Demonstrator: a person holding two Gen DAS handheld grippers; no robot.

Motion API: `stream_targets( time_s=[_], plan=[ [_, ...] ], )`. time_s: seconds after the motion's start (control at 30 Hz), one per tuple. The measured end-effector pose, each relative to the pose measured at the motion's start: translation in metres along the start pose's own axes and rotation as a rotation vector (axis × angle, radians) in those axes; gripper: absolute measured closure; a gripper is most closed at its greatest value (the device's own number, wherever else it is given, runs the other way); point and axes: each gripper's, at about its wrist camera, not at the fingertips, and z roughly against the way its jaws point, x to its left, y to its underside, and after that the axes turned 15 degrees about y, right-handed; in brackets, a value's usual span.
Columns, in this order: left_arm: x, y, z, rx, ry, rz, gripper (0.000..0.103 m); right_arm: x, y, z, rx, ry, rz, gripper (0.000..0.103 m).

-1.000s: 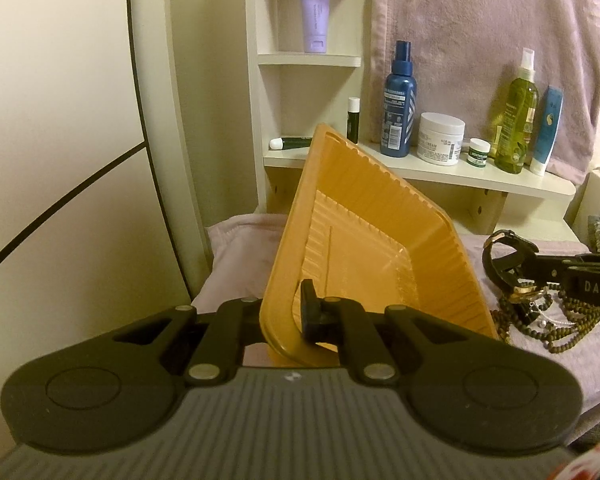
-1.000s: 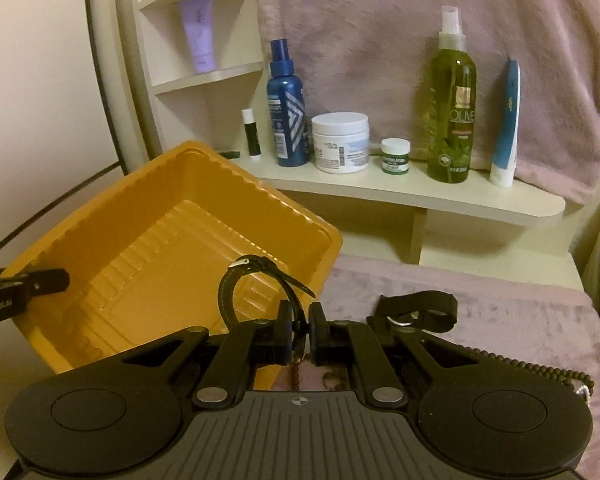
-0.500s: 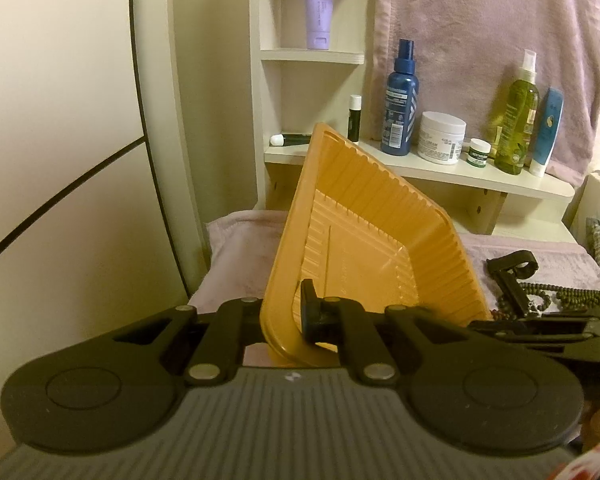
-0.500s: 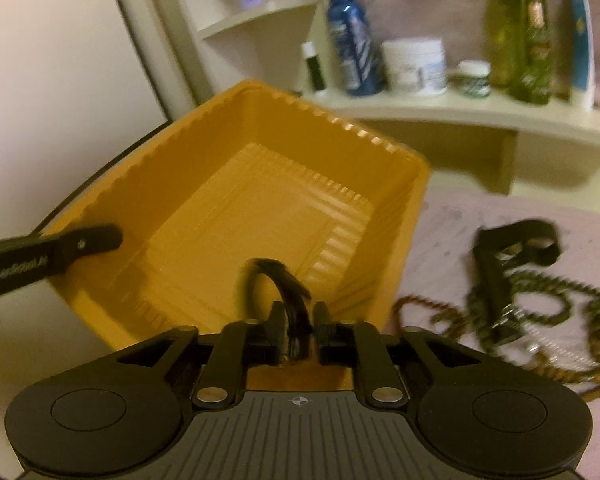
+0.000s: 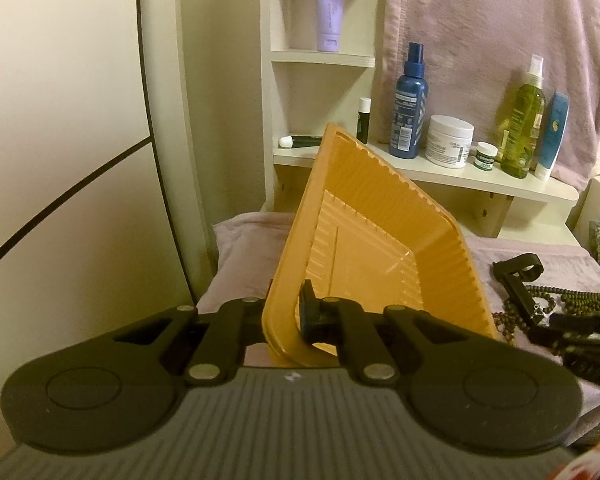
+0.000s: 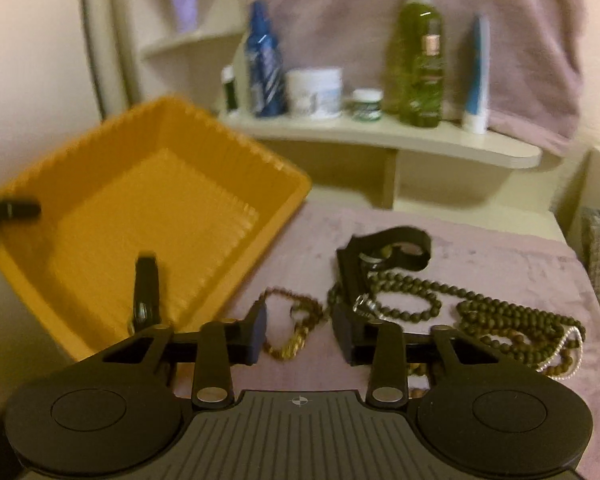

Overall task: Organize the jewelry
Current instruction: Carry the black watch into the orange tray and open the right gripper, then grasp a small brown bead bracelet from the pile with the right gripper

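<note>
The left gripper (image 5: 288, 320) pinches the near rim of the tilted orange tray (image 5: 380, 240). The right gripper (image 6: 298, 330) has its fingers parting with nothing between them; a black watch (image 6: 145, 292) lies in the tray at 10 o'clock. Beaded necklaces (image 6: 500, 316) sprawl on the mauve cloth (image 6: 500, 256) at 1 o'clock, another black watch (image 6: 388, 248) beyond them

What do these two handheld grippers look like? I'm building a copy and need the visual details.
Both the left gripper and the right gripper are matte black plastic: a grey-ribbed centre plate with a small cross mark, two rounded lobes with circular insets, and linkage arms on silver rivets carrying flat black jaws. No cables or sleeves show.
</note>
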Motion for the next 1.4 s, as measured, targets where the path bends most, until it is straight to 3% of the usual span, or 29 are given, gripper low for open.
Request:
stream_targets(
  time_s=[0.13, 0.7, 0.87, 1.4],
  plan=[
    [-0.001, 0.000, 0.001, -0.003, 0.003, -0.006, 0.096, 0.010, 0.009, -0.015, 0.039, 0.006, 0.025, 0.080],
    [-0.002, 0.001, 0.002, 0.001, -0.002, -0.010, 0.096, 0.019, 0.009, -0.038, 0.091, 0.066, -0.015, 0.083],
    [-0.002, 0.001, 0.001, -0.001, -0.004, -0.009, 0.096, 0.019, 0.009, -0.038, 0.094, 0.067, -0.027, 0.097],
    [0.001, -0.004, 0.001, -0.016, -0.003, -0.017, 0.096, -0.005, -0.014, 0.002, -0.014, 0.118, -0.046, 0.100]
  ],
)
